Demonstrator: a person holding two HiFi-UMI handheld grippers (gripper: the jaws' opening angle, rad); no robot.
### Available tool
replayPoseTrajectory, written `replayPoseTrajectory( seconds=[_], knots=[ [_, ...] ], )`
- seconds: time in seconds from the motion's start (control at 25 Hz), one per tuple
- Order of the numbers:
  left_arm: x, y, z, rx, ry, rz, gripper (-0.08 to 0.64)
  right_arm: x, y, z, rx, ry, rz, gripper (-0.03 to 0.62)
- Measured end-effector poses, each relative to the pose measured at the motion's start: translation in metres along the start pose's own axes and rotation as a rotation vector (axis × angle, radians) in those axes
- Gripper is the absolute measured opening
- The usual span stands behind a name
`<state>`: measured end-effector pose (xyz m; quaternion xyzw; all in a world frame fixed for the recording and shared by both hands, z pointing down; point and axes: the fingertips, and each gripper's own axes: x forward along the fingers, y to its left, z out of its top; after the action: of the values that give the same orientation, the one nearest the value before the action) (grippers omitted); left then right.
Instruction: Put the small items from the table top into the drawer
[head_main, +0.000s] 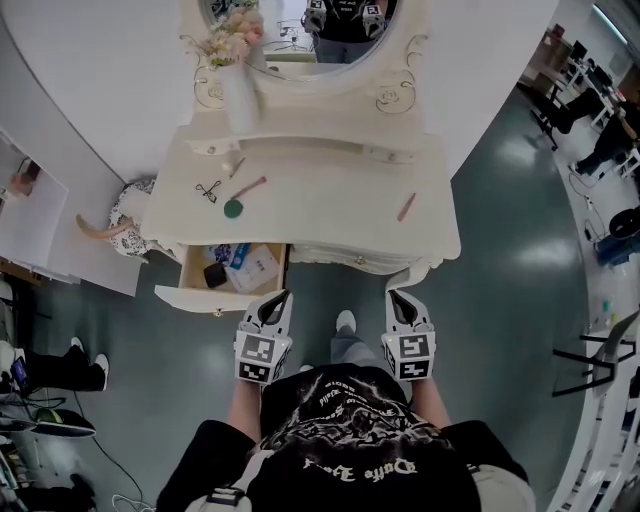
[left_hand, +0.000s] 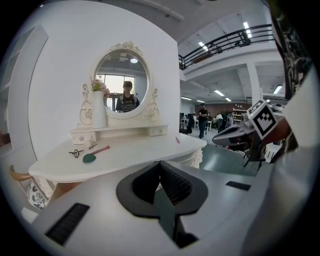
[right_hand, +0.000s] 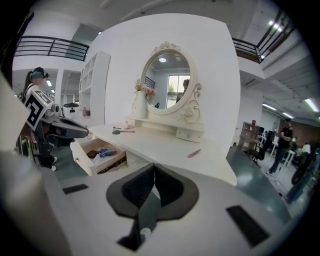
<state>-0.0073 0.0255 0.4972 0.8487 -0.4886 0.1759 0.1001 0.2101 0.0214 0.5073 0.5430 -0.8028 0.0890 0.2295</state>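
White dressing table (head_main: 330, 215) dead ahead: green-headed brush (head_main: 241, 200) and black tool (head_main: 208, 190) near its back left corner, pink stick (head_main: 406, 207) by the right edge. Drawer (head_main: 196, 296) open at front left. Left gripper (head_main: 277, 298) and right gripper (head_main: 399, 297) hover off the front edge, jaws pressed together, empty.

Before me, the table (head_main: 320, 200) carries scissors (head_main: 208, 190) and a brush (head_main: 243, 195) at its left, a pen (head_main: 406, 207) at its right, and a vase (head_main: 240, 95) behind. The drawer (head_main: 200, 297) juts from its left front, with boxes (head_main: 252, 268) inside.
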Motion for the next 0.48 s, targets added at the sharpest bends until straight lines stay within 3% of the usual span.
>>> replayPoseTrajectory(
  seconds=[0.48],
  knots=[
    [0.081,0.012,0.032,-0.006,0.027,-0.028,0.015,0.05,-0.068,0.015,0.043,0.033,-0.06,0.012]
  ],
)
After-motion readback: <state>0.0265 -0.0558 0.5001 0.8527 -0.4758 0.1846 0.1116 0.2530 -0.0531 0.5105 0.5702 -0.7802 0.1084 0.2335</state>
